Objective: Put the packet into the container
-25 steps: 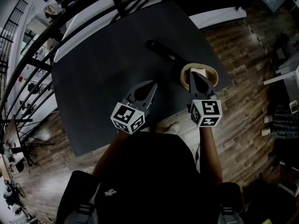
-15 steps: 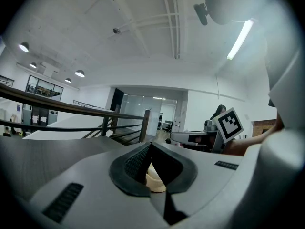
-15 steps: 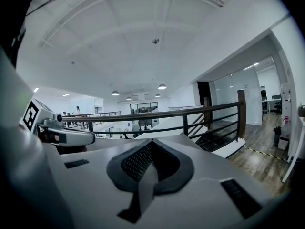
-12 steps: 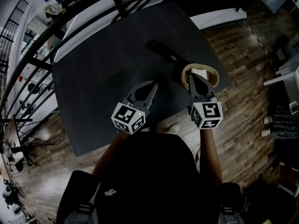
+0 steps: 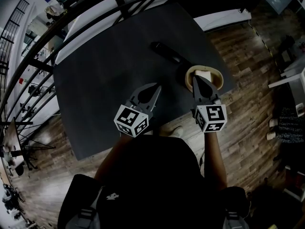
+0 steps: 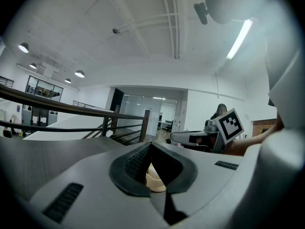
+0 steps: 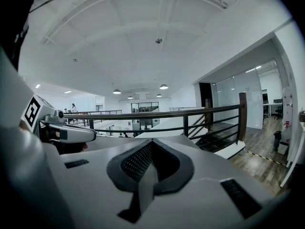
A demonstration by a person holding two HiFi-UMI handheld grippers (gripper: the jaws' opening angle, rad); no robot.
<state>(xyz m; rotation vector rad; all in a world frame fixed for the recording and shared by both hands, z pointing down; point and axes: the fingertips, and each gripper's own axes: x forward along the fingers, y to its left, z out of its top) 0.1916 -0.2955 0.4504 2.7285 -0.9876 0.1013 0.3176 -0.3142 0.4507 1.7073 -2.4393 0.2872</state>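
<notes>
My left tool point(image 5: 156, 86) hangs over the bench point(image 5: 95, 80), pinched narrow with its tips meeting and nothing gripped that I can see. My right tool point(image 5: 196, 76) is closed tight and empty, tip over the container's point(image 5: 218, 80) near rim. The packet point(image 5: 204, 73) lies inside, just ahead.

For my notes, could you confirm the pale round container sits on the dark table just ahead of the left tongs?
No: the container sits on the dark table just ahead of the right tongs, as the head view shows.
</notes>
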